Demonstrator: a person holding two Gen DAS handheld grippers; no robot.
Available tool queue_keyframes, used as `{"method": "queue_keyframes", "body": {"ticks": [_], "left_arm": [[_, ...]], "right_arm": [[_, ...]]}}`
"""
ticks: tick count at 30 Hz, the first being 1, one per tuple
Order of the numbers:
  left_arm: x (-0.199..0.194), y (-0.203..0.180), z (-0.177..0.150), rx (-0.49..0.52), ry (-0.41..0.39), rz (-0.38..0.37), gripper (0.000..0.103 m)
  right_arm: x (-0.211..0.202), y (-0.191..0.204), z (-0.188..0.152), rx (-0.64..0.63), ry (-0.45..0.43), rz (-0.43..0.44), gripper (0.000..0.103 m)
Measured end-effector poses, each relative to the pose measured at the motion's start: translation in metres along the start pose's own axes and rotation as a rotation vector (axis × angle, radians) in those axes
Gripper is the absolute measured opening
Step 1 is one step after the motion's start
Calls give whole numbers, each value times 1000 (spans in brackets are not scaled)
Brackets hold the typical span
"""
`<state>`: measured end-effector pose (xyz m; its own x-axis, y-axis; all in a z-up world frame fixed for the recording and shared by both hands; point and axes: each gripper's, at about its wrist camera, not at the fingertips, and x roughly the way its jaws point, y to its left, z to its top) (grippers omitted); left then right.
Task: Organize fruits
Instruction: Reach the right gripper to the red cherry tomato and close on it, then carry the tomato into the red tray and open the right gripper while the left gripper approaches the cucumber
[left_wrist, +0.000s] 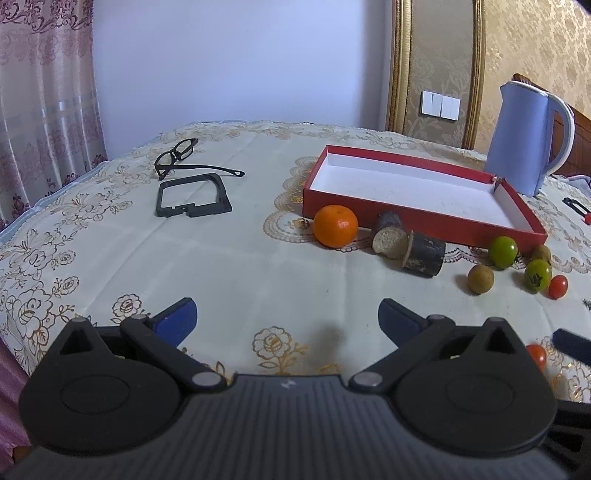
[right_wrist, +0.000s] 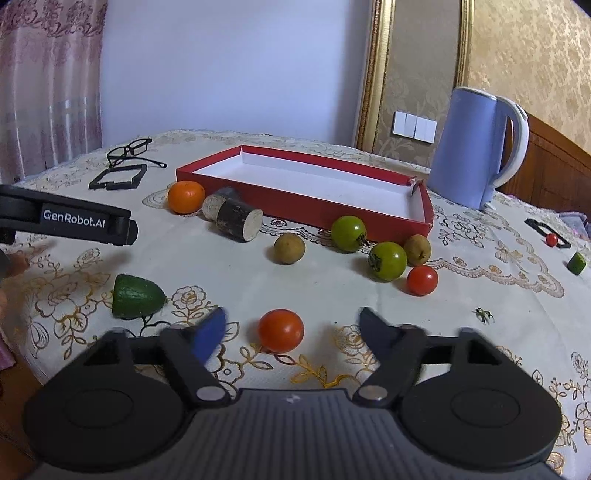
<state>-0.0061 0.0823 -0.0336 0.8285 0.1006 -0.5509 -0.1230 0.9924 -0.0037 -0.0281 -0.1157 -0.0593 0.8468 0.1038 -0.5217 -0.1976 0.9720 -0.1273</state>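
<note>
A red tray with a white inside lies on the table; it also shows in the left wrist view. Before it lie an orange, two sugarcane pieces, two brown longans, two green tomatoes and a red tomato. My right gripper is open around a second red tomato on the cloth. A green avocado piece lies to its left. My left gripper is open and empty above bare cloth, the orange ahead of it.
A blue kettle stands behind the tray's right end. Glasses and a black frame lie at the far left. A small red fruit and a green piece lie at the far right.
</note>
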Motion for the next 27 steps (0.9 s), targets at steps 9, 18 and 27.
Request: {"method": "queue_keyframes", "body": {"ticks": [9, 18, 27], "left_arm": [[1, 3, -2, -1, 2, -7, 103], [-6, 9, -9, 11, -27, -19, 103], [-22, 6, -21, 63, -79, -102, 103]], "right_arm": [[1, 4, -2, -10, 1, 32, 40], [-1, 4, -2, -16, -19, 47, 26], [1, -25, 21, 11, -82, -3, 26]]}}
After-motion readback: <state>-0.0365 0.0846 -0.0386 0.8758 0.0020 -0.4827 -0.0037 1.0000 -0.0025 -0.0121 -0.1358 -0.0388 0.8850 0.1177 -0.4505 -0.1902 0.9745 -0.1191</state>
